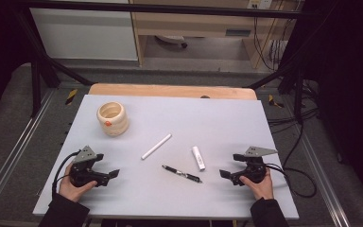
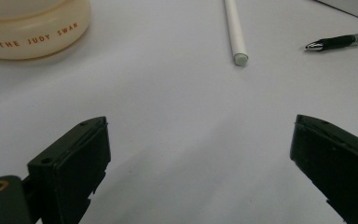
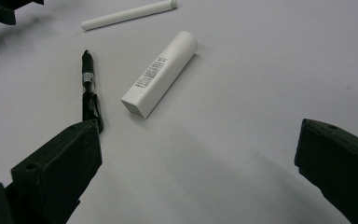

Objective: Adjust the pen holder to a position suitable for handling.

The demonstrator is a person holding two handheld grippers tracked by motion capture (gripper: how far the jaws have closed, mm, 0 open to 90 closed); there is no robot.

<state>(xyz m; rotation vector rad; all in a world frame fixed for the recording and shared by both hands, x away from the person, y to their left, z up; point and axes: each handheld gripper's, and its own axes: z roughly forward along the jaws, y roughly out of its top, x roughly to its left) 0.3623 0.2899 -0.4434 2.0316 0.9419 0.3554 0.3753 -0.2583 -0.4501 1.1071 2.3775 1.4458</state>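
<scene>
Left gripper (image 1: 115, 173) and right gripper (image 1: 223, 174) both wide (nothing held); one black pen (image 1: 182, 174); one white stick (image 1: 156, 146); one white tube (image 1: 198, 158); one cup (image 1: 112, 118)

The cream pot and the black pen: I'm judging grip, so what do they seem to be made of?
The cream pot looks like glazed ceramic or glossy plastic: smooth ribbed wall, soft sheen, printed orange lettering. The black pen looks like hard plastic with a metal tip: shiny dark barrel, silvery point in the left gripper view.

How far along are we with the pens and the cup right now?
Nothing looks done: the cream cup holds nothing visible. In hand, nothing: left gripper and right gripper are open, resting on the table. Left lying flat: white pen, black pen, white tube.
</scene>
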